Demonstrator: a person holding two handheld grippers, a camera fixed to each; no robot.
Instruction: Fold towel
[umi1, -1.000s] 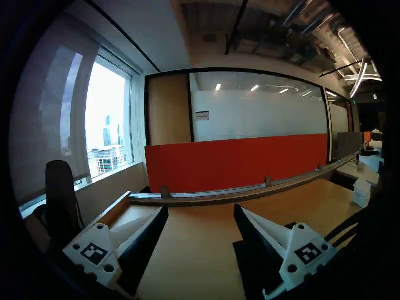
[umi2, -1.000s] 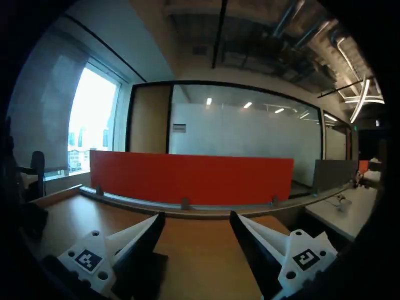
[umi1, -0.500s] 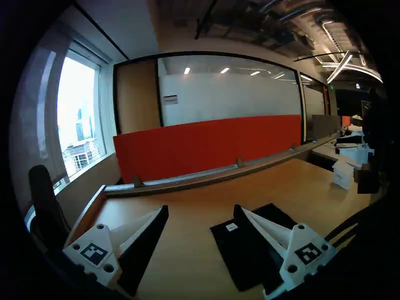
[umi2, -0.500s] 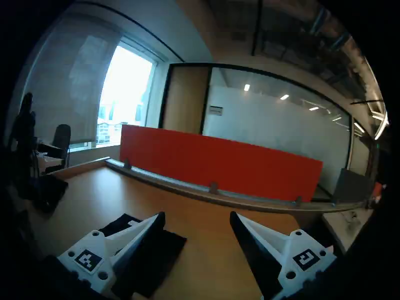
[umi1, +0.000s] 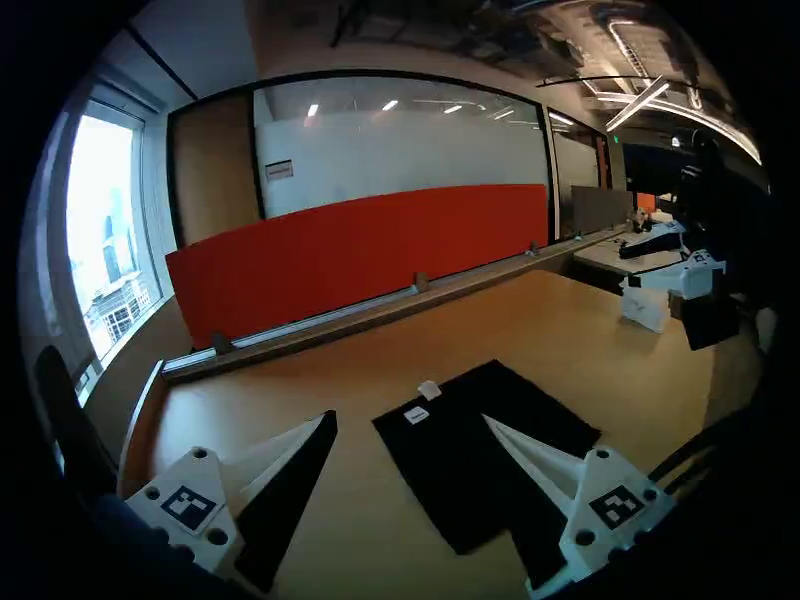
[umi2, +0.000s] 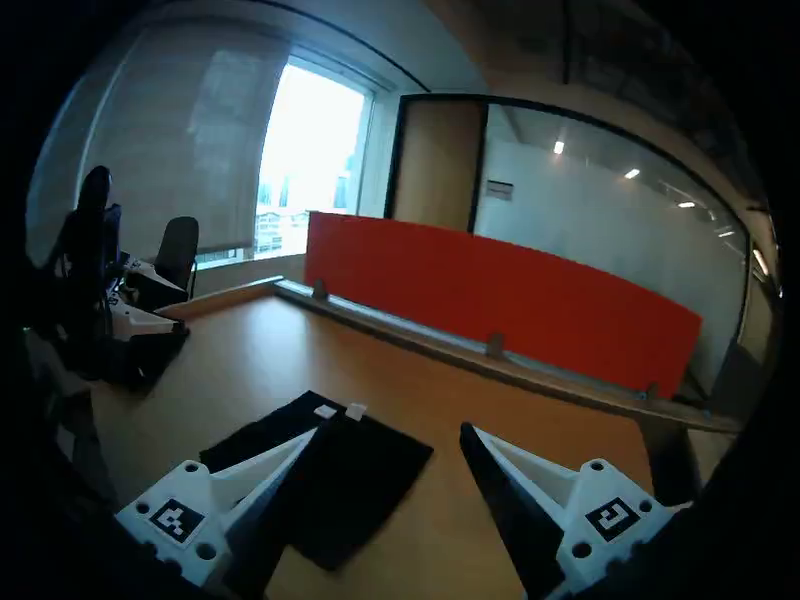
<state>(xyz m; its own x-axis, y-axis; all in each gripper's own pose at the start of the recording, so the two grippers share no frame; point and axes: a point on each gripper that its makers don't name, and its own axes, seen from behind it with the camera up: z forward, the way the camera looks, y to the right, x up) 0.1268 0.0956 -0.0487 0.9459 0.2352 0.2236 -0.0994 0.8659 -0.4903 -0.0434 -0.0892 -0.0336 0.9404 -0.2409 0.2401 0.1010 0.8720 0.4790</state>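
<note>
A black towel (umi1: 480, 440) lies flat on the wooden table (umi1: 560, 330), with two small white tags near its far edge. My left gripper (umi1: 407, 417) hovers open above its near side; the right finger (umi1: 540, 470) overlaps the cloth and the left finger hangs over bare wood. In the right gripper view the same towel (umi2: 345, 475) lies below and left of centre. My right gripper (umi2: 395, 428) is open above it, its left finger (umi2: 270, 475) over the cloth. The other gripper (umi1: 690, 280) shows far off at the right, and likewise at the left (umi2: 140, 325).
A red divider panel (umi1: 350, 255) runs along the table's far edge above a metal rail. A window (umi2: 305, 165) and an office chair (umi2: 178, 250) stand on the left. Another desk (umi1: 640, 245) with small items lies beyond the right end.
Both views have tipped down towards the table and swung apart. The towel, barely seen a second ago, now lies in plain sight under both grippers. Both grippers stayed open.
</note>
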